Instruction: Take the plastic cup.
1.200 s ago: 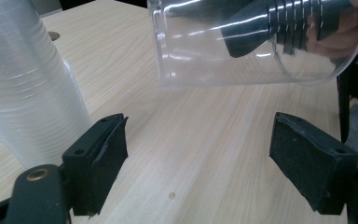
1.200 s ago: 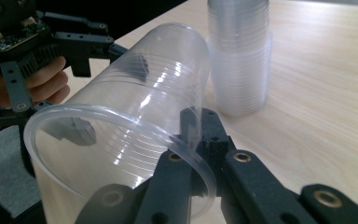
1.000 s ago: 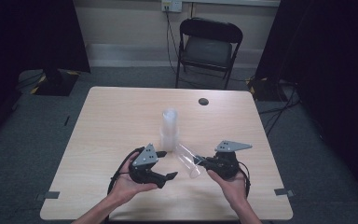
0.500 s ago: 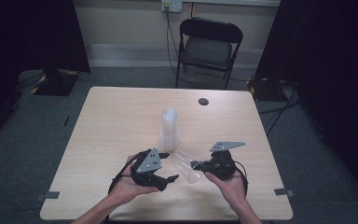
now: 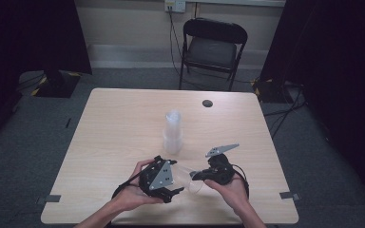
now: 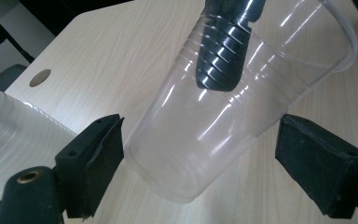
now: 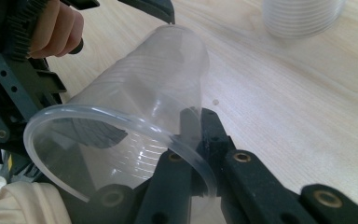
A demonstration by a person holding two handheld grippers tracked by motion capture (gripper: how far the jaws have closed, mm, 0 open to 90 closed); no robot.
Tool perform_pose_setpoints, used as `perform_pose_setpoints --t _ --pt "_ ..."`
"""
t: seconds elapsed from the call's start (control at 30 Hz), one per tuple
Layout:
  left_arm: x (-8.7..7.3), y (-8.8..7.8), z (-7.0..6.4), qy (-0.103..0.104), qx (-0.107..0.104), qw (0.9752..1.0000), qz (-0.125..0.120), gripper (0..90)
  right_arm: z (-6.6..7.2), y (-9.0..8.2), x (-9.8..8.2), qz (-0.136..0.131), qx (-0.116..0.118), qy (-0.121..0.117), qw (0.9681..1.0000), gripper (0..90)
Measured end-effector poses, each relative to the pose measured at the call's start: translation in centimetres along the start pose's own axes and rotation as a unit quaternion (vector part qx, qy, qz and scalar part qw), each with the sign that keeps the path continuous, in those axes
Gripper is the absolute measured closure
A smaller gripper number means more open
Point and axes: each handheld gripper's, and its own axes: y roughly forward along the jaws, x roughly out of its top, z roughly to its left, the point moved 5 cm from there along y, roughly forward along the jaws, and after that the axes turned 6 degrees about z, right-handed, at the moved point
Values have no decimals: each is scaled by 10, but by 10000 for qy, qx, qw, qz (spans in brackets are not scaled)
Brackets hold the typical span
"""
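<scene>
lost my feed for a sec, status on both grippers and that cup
Right gripper shut on clear plastic cup at its rim, cup tilted. Left gripper open, jaws either side of cup's base. Stack of clear cups stands apart, nothing in the way.

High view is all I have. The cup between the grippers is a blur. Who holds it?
Observer: The right gripper is shut on the cup's wall at the rim, one finger inside.
Operator: And the left gripper?
Observer: The left gripper is open, its jaws either side of the cup's base, not touching.
Operator: Is the cup upright?
Observer: No, it is tilted, base toward the left gripper.
Operator: Anything near the left jaws?
Observer: The cup stack shows just beyond one jaw.
</scene>
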Motion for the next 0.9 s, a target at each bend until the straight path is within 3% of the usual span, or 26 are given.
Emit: perform_pose_setpoints --t 0.23,0.33,0.43,0.5,0.73,0.9 --pt "5 5 -8 241 -69 9997 6 160 2 8 2 114 194 -5 9997 899" --pt "8 7 -11 329 -35 9994 39 160 4 10 4 127 208 1 9997 899" --pt "9 8 -12 290 -72 9995 27 163 5 12 5 152 196 24 9997 898" --pt "10 8 -14 401 -71 9992 24 188 5 14 5 195 229 49 9995 895" --pt "17 7 -21 442 -129 9988 -138 205 6 18 6 254 254 121 9993 889" --pt "18 8 -21 306 -185 9992 -195 209 5 20 6 251 276 243 9990 890"
